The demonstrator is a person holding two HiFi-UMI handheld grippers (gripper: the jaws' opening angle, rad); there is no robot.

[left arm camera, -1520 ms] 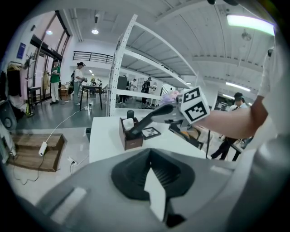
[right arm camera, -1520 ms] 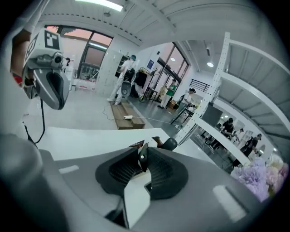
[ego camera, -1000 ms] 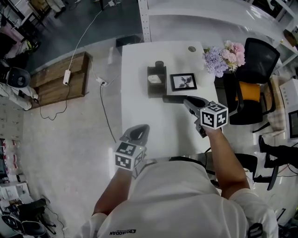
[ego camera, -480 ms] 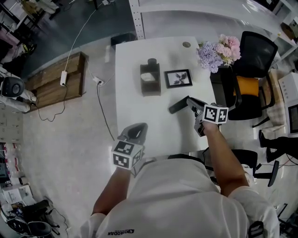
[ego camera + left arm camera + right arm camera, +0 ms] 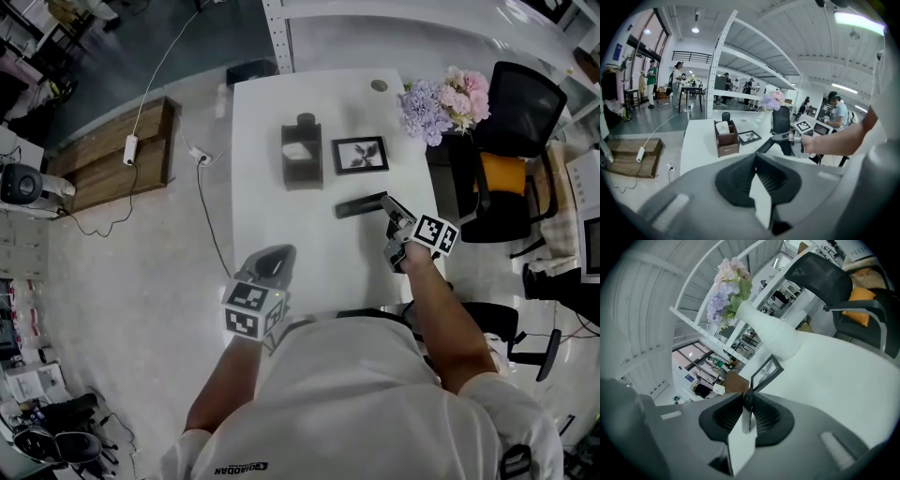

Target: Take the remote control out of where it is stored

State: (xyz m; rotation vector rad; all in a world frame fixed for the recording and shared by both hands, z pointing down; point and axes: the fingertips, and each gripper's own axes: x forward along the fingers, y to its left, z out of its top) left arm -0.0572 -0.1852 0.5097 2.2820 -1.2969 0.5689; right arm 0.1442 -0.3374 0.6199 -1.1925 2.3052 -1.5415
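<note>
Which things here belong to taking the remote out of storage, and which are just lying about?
Job: remote control, held in the right gripper; brown storage box.
Lying about: picture frame, flowers, office chair, power strip.

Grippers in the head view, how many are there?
2. The left gripper hangs over the table's near left corner; the right gripper holds the remote over the table. None seems hidden.
</note>
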